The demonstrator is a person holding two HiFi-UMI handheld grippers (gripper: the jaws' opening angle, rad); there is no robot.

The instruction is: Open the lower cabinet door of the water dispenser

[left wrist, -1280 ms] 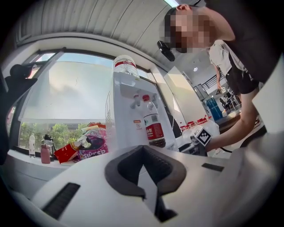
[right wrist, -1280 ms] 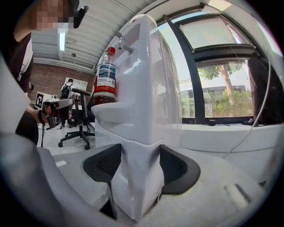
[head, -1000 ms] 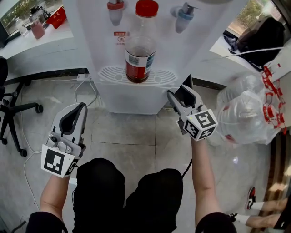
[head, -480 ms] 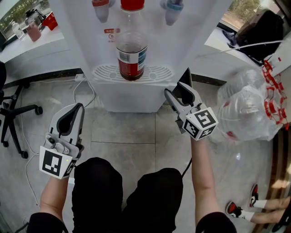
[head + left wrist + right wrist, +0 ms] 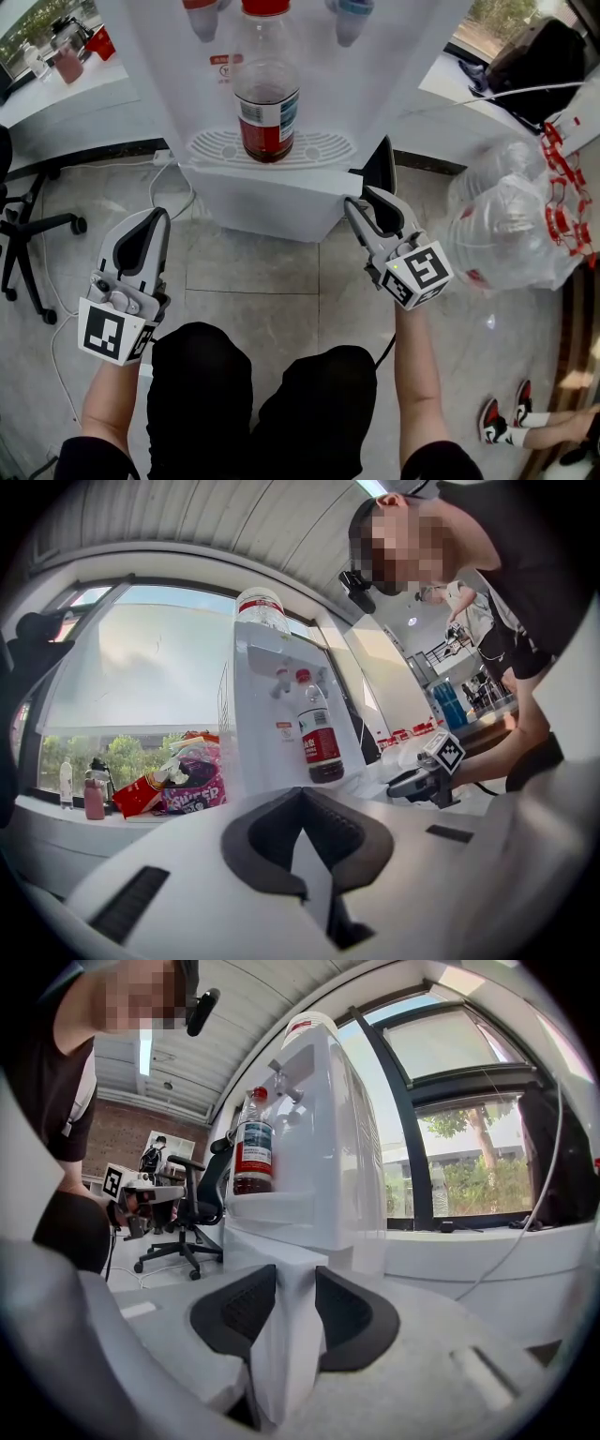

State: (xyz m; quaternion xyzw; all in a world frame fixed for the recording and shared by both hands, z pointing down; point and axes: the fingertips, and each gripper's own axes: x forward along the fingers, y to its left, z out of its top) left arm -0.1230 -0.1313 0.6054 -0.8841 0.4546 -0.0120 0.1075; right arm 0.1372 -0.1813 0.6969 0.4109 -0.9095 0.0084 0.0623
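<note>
Cabinet door [image 5: 267, 202] of the water dispenser [image 5: 384, 84]: its right-hand edge is pinched in the right gripper [image 5: 360, 200]. The jaws have just been closing, and both dark pads now press on the white panel. The door stands swung a little way out from the dispenser's lower front, its free edge toward the person. The left gripper [image 5: 157, 217] hangs in the air to the left of the dispenser, well apart from it, with its jaws together and nothing between them. On the dispenser's drip tray [image 5: 319, 150], just above the door, a bottle [image 5: 266, 103] with a red cap stands upright under the taps. A clear plastic bag [image 5: 511, 234] lies on the floor to the dispenser's right, and an office chair [image 5: 28, 223] stands to its left.
</note>
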